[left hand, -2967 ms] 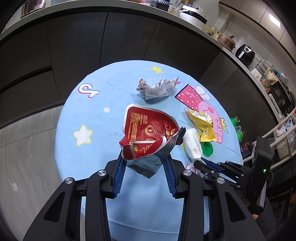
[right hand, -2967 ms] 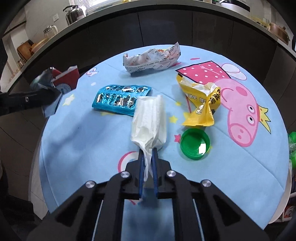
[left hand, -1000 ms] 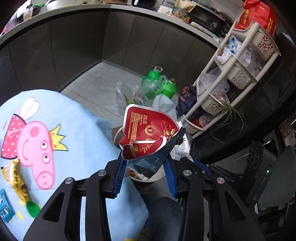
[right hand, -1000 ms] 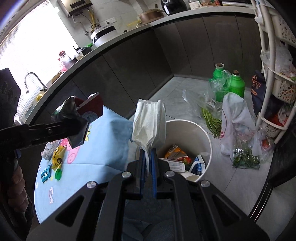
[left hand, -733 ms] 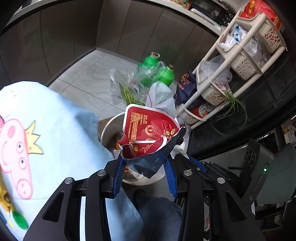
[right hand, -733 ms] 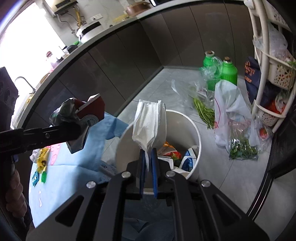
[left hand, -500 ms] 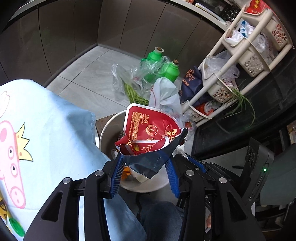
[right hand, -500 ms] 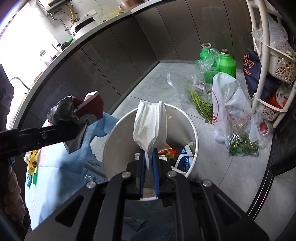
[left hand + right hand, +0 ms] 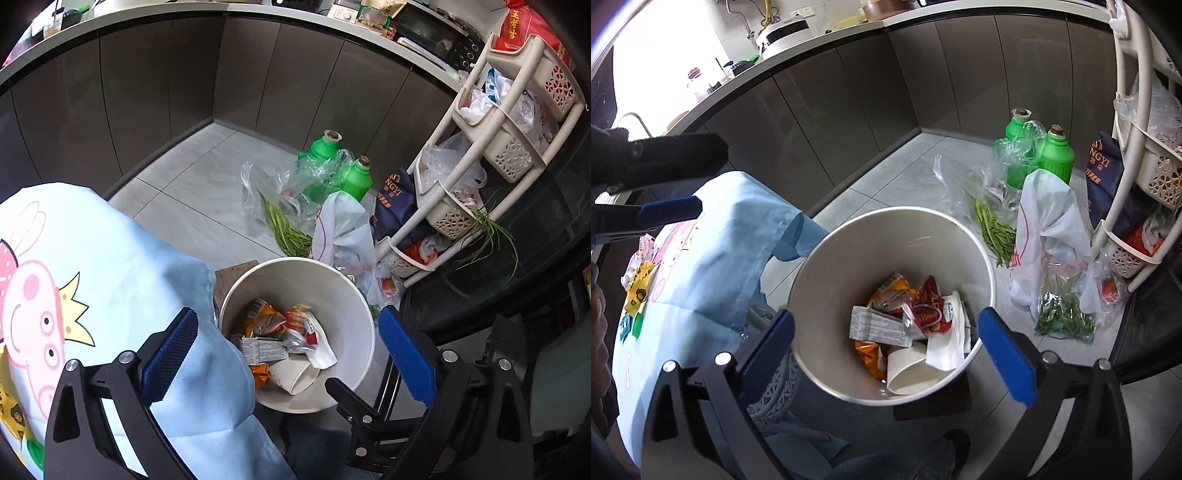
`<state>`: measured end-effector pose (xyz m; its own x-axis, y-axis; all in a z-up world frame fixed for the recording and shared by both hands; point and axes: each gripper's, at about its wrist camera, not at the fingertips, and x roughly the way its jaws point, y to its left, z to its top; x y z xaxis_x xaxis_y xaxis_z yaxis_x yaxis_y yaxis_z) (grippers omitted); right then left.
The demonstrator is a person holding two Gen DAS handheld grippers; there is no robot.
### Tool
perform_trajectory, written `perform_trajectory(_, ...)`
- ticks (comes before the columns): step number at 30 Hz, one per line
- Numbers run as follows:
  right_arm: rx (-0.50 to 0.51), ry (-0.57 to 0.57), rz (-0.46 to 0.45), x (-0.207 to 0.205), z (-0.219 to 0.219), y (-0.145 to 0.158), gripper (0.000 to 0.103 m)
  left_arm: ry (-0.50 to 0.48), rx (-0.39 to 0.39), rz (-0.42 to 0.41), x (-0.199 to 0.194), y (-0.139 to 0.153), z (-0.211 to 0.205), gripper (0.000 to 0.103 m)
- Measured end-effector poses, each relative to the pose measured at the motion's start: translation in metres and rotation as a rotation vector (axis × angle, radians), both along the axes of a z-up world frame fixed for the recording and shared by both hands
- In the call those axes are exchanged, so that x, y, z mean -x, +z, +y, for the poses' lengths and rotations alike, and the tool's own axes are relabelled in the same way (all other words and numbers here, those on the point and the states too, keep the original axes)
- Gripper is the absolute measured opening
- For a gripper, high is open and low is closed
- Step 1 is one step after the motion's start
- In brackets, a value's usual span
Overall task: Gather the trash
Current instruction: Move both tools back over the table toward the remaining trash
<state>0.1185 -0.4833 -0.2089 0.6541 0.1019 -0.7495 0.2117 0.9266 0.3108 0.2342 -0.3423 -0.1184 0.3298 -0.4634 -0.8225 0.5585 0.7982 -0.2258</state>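
Both grippers hang over the white bin point(image 9: 982, 258) with their fingers spread wide and nothing between them. In the left wrist view the left gripper point(image 9: 291, 354) frames the mouth of the bin between its two blue fingers point(image 9: 168, 354). The right gripper point(image 9: 886, 343) does the same in its own view, with the bin straight ahead of the tips.

So part of the task looks done — the bin already holds a heap of trash. Between the right fingers point(image 9: 1004, 354) I can see an orange snack bag point(image 9: 890, 288), a red wrapper point(image 9: 929, 310), a printed paper slip point(image 9: 875, 326), a white tissue point(image 9: 947, 339) and a white paper cup point(image 9: 912, 373) lying on its side near the front wall. The bin is far from full, since its inner wall is bare above the heap.

Some work is left. To the far left of the right fingers, on the blue tabletop point(image 9: 701, 280), a yellow wrapper point(image 9: 639, 284), a green cap point(image 9: 638, 326) and a small part of a blue pack point(image 9: 624, 325) lie near each other. More may lie further back, but the cloth and the left gripper hide that part.

Beyond the fingertips, two green bottles point(image 9: 1038, 155) and some plastic bags with greens point(image 9: 993, 225) stand on the floor beside a white rack point(image 9: 491, 140) — I judge these are groceries and not trash. The next pick therefore calls for a turn back to the tabletop.
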Motion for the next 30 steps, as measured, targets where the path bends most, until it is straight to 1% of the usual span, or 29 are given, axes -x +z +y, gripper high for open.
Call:
perform_trajectory(3, 0.004, 0.004, 0.006, -0.001, 0.002, 0.005, 0.099, 0.014, 0.007, -0.004, 0.002, 0.007, 0.006, 0.094)
perform_trajectory(7, 0.008, -0.004, -0.018, 0.004, 0.009, 0.022, 0.099, 0.038, 0.004, -0.021, 0.011, 0.022, 0.017, 0.094)
perform_trajectory(14, 0.005, 0.008, -0.06, 0.015, 0.021, 0.055, 0.099, 0.095, 0.042, -0.086, 0.035, 0.066, 0.051, 0.094)
perform_trajectory(17, 0.01, 0.022, -0.079, 0.018, 0.03, 0.069, 0.099, 0.131, 0.036, -0.107, 0.047, 0.082, 0.07, 0.094)
perform_trajectory(24, 0.038, 0.085, -0.115, 0.023, 0.063, 0.098, 0.099, 0.209, 0.05, -0.121, 0.071, 0.104, 0.117, 0.094)
perform_trajectory(28, 0.053, 0.13, -0.125, 0.022, 0.087, 0.11, 0.099, 0.258, 0.047, -0.136, 0.08, 0.113, 0.142, 0.094)
perform_trajectory(30, 0.061, 0.154, -0.129, 0.021, 0.098, 0.115, 0.099, 0.281, 0.059, -0.14, 0.084, 0.118, 0.156, 0.094)
